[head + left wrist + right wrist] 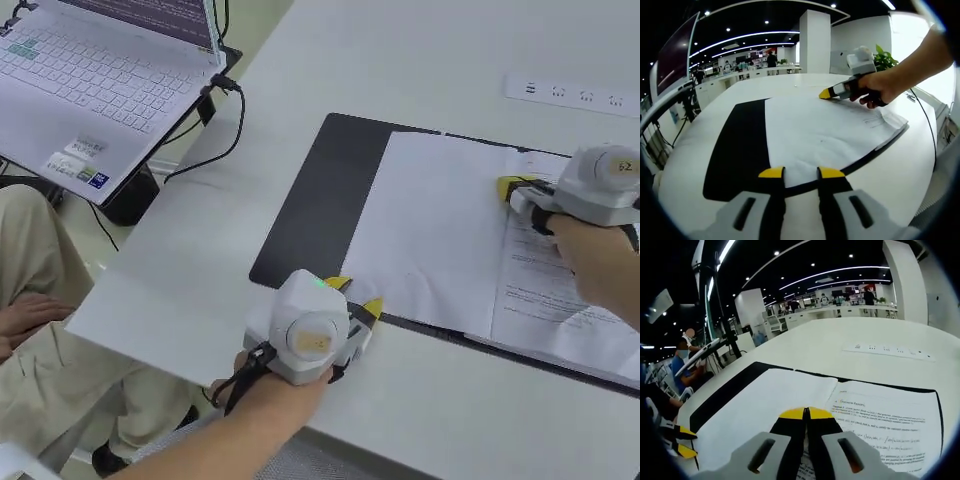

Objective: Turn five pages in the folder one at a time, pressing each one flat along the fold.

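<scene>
The black folder (310, 200) lies open on the white table. A blank white page (430, 230) lies turned over its left half, and a printed page (545, 290) shows on the right. My left gripper (356, 295) rests at the folder's near edge, by the blank page's corner. In the left gripper view, the left gripper (801, 173) is open with nothing between its yellow tips. My right gripper (512, 186) sits on the far part of the pages near the fold. In the right gripper view, the right gripper (806, 414) is shut, tips together over the printed page (885, 420).
A white laptop (110, 70) on a stand sits at the far left, with a black cable (225, 130) trailing onto the table. A white power strip (570, 95) lies beyond the folder. A person's knees (40, 290) are beside the table's left edge.
</scene>
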{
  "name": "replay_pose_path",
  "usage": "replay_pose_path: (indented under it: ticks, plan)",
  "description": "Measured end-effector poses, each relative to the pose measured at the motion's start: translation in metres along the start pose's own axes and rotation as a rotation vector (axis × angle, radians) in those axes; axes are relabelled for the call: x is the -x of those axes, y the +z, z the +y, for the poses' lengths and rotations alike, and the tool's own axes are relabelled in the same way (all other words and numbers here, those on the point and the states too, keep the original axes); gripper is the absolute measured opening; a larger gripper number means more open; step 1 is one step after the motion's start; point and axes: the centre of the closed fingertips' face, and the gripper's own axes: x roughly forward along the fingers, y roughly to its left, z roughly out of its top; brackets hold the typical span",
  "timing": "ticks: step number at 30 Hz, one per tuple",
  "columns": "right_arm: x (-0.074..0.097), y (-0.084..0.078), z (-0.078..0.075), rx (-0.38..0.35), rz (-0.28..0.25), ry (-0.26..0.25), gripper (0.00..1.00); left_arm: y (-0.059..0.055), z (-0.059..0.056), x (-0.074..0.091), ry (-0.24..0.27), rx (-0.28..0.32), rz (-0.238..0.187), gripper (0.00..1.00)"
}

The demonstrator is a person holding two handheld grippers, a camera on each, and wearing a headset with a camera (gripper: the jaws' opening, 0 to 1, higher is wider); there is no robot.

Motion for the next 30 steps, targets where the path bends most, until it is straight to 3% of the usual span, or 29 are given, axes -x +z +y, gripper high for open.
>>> replay_pose_path:
  ticks: [10,22,30]
  plan:
    - [0.023,-0.011,0.02,-0.02,0.007,0.016,0.0,0.0,0.0,0.0,0.0,0.002,0.001,0.24]
    - [0.062,-0.028,0.058,-0.042,0.019,0.044,0.0,-0.001,0.001,-0.001,0.004,0.008,-0.001,0.24]
    - [0.082,-0.042,0.071,-0.052,0.028,0.05,0.0,-0.001,0.0,0.0,0.004,0.005,-0.004,0.24]
